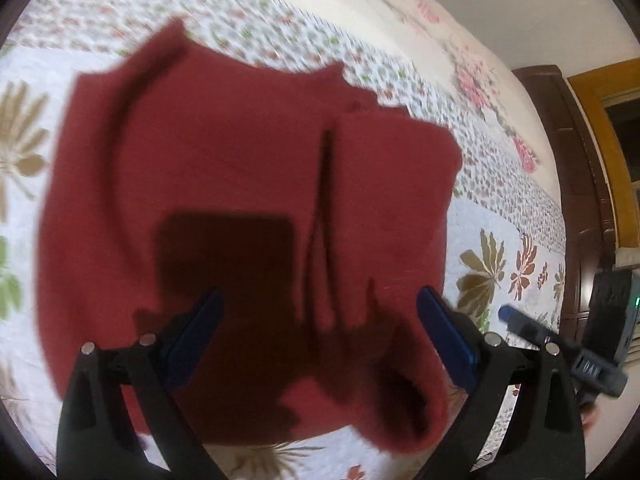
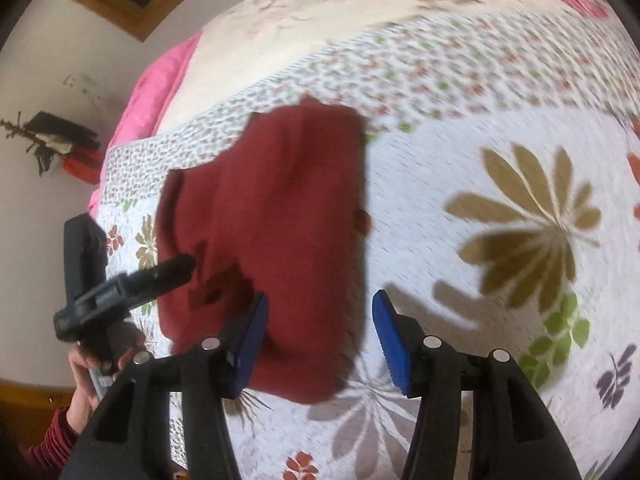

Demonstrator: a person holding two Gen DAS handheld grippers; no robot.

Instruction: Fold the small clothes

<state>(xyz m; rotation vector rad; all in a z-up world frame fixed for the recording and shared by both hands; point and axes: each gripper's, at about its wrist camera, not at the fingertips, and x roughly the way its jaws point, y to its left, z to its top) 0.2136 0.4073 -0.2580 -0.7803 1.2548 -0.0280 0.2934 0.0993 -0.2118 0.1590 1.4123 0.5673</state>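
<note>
Since both claws hang spread and empty over the red garment (image 1: 240,184), looks mid-fold: partly folded on the quilt (image 1: 500,220). Left claw (image 1: 320,320) above it, right claw (image 2: 320,328) at its edge. Next: pinch an edge.

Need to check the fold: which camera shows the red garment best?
Left wrist view: the red garment fills the frame, its fold crease visible. Right wrist view shows it smaller, off to the left, blurred, its near edge behind that tong's blue pad.

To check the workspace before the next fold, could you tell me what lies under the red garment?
The red garment lies on the floral quilt, which shows all around it. Whatever is beneath its folded layers is covered.
</note>
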